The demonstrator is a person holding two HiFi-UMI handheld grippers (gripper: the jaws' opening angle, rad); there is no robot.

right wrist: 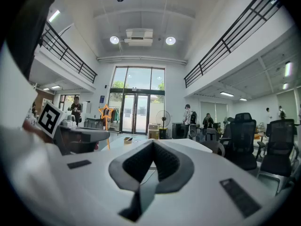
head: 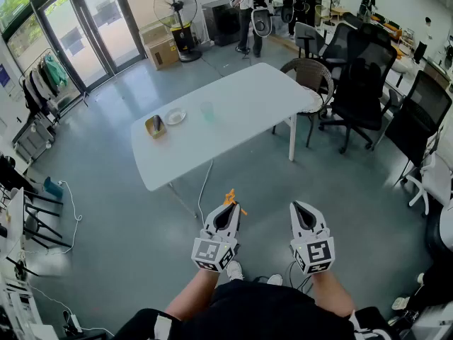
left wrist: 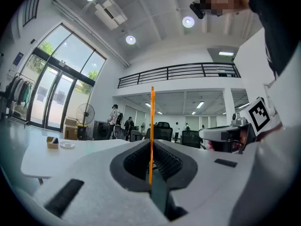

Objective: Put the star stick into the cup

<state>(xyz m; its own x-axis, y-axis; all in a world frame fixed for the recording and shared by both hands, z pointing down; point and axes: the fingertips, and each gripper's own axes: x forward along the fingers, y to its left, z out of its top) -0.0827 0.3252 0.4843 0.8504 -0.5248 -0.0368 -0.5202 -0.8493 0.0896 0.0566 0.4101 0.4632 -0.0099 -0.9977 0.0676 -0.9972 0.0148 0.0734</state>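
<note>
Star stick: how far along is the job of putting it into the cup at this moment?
Done: the star stick is picked up, clamped upright in the shut jaws of the left gripper. In hand: the person holds it out in front, with the table still some way ahead. Left: reach the table and lower the stick into the cup standing there.

Office hall: swivel chairs [head: 362, 76], white table [head: 244, 101], mezzanine [left wrist: 178, 72].

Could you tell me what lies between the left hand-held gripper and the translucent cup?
Head view: grey floor, a dangling white cable and bare white tabletop.
</note>
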